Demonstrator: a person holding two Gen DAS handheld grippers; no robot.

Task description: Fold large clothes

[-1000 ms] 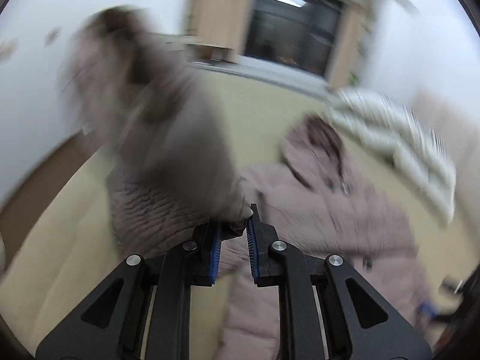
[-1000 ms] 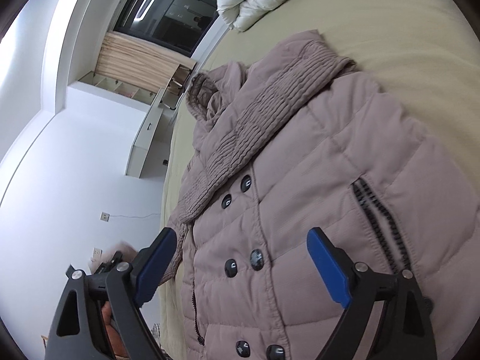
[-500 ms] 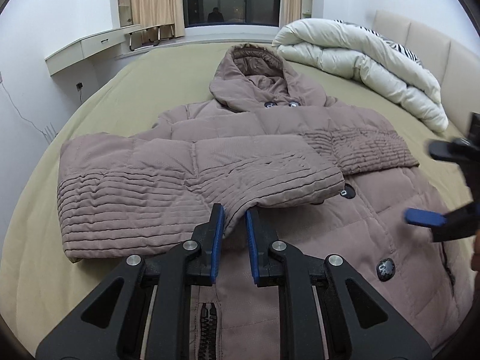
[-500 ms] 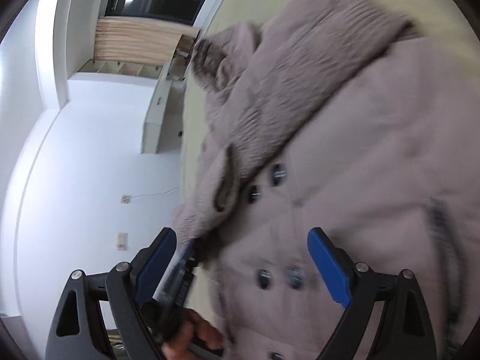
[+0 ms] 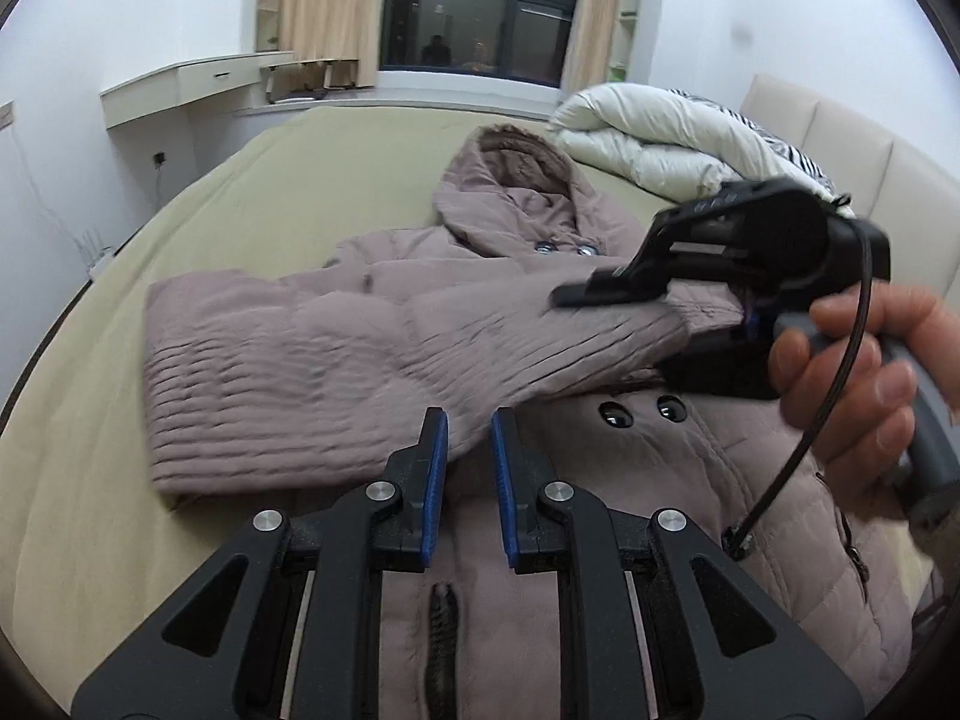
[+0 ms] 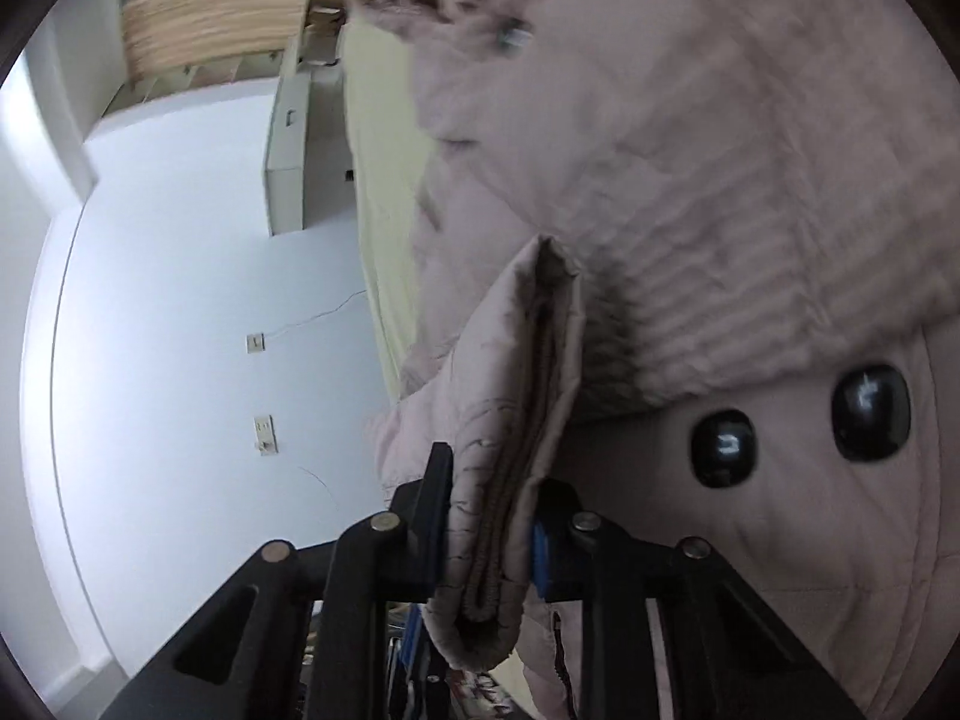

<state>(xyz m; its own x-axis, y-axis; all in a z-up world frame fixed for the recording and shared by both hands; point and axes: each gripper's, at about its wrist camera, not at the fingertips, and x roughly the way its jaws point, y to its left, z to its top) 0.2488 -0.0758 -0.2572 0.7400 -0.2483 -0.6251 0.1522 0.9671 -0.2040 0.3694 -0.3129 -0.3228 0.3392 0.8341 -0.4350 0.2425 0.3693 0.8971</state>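
Note:
A mauve quilted hooded coat point(image 5: 672, 462) lies face up on the bed point(image 5: 288, 204), hood toward the window. Its left sleeve point(image 5: 312, 378) is folded across the chest. My left gripper point(image 5: 468, 450) hovers just short of the sleeve's lower edge, jaws a small gap apart, holding nothing. My right gripper point(image 6: 489, 516) is shut on the sleeve's cuff point(image 6: 516, 420), pinched between both pads; it also shows in the left wrist view point(image 5: 738, 300), at the cuff end above the coat's dark buttons point(image 6: 726, 447).
A rolled white duvet point(image 5: 660, 138) lies at the bed's far right by the padded headboard point(image 5: 840, 138). A white desk point(image 5: 186, 84) stands against the left wall under the curtained window point(image 5: 480, 6). The olive sheet is bare left of the coat.
My left gripper has let the sleeve down across the chest and backed off slightly. My right gripper has moved in and closed on the cuff.

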